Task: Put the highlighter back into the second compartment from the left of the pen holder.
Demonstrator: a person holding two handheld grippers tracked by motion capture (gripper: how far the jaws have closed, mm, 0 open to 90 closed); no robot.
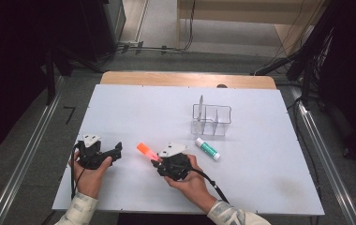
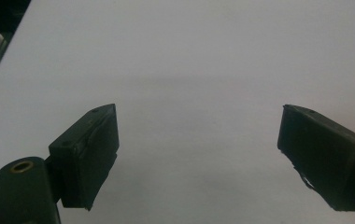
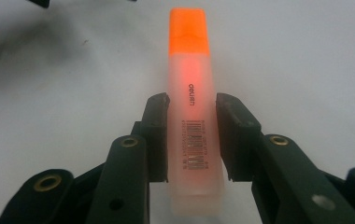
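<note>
Nearest me, my right gripper (image 3: 192, 135) is clamped on the orange highlighter (image 3: 192, 93), both pads pressed against its barrel, the capped end pointing away from my hand toward the table's left in the high view. My left gripper (image 1: 113, 152) sits just left of it, jaws wide apart over bare white table (image 1: 270, 173). Farther out I see a glue stick (image 1: 207, 148) lying flat, just in front of the clear divided holder (image 1: 211, 119).

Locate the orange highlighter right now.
In the high view the orange highlighter sits clamped in the right gripper, over the table's near middle, cap pointing toward the left gripper; the glue stick lies to its right.
</note>
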